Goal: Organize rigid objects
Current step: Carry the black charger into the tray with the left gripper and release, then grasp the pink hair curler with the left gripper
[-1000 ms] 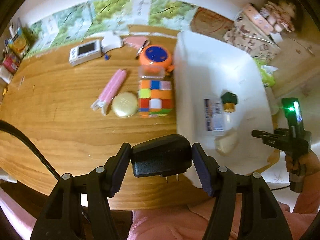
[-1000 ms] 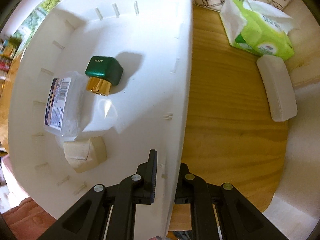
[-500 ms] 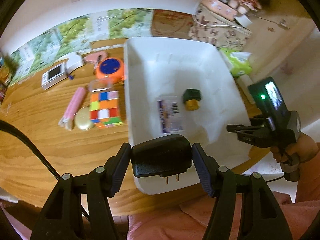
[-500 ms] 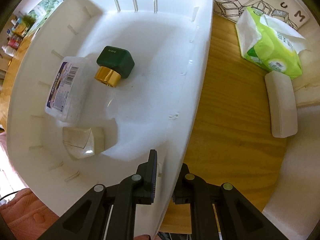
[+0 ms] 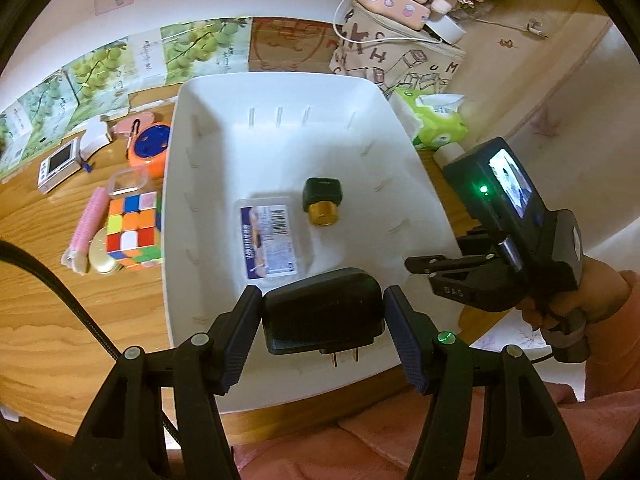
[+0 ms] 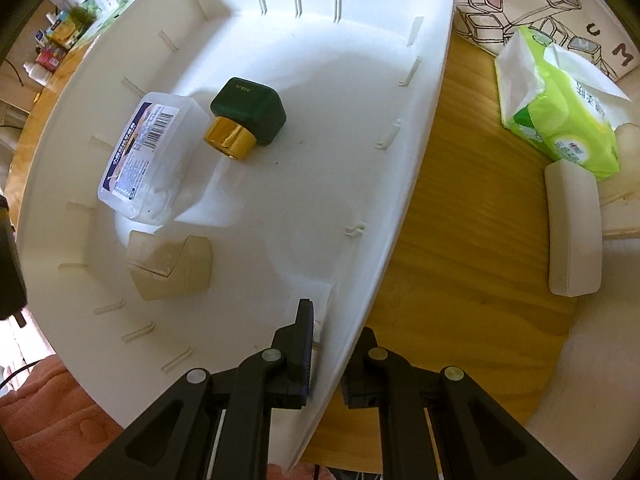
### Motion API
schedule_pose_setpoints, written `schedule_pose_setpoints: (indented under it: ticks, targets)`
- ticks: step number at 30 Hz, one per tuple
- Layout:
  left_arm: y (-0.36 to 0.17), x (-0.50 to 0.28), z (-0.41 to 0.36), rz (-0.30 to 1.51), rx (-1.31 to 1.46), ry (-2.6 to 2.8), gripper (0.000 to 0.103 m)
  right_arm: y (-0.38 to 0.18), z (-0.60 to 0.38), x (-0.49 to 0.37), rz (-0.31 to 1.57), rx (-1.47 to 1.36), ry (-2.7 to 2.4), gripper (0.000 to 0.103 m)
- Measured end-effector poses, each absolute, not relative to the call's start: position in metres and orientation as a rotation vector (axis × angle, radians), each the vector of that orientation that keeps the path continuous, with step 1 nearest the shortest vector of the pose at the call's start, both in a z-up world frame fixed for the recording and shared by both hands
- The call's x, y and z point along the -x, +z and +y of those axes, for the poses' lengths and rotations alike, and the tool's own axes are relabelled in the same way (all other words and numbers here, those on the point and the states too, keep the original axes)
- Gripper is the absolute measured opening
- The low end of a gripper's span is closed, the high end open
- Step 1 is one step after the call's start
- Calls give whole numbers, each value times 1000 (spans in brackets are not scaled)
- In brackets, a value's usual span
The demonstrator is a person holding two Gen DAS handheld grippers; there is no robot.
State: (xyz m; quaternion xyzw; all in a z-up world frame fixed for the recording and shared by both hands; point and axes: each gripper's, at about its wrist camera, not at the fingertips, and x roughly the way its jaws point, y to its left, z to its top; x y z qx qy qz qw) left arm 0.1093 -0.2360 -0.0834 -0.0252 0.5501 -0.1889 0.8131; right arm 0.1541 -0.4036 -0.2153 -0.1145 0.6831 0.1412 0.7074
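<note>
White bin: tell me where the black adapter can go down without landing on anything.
Bare floor lies in the white bin beyond the green-capped bottle, toward the far wall, and along its right side. The near-left part is crowded by the labelled clear box and beige block.

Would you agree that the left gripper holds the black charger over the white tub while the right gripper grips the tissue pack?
Not quite. The left gripper does hold the black charger over the white tub, but the right gripper is clamped on the tub's rim, not the tissue pack, which lies apart on the table. The right wrist view shows this.
</note>
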Motion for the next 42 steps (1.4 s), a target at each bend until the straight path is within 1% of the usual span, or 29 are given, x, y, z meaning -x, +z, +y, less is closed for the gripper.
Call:
schedule_pose_setpoints:
  ticks: [4,6,7,8,19,30,42]
  targets:
    - [-82,-106,-240,1164,50,-416,67,-214,-404,-155,1517,257,322,12]
    - [-77,-104,-239,1143,56,-423,73,-215,-404,-155,1517,260,319,12]
    - [-75,-103,-238,1130,58,-425,80,-214,-404,-155,1516,261,317,12]
    - [-71,-103,-237,1113,60,-426,81,-214,-404,-155,1516,256,314,12]
    - [-57,-106,-204,1038,100,-390,82,-211,-411,-159,1531,205,256,12]
    - [-52,-112,-140,997,111,-319,82,-209,-424,-169,1546,106,132,12]
    - [-58,-125,-76,1026,56,-295,82,-208,-442,-176,1537,2,-29,12]
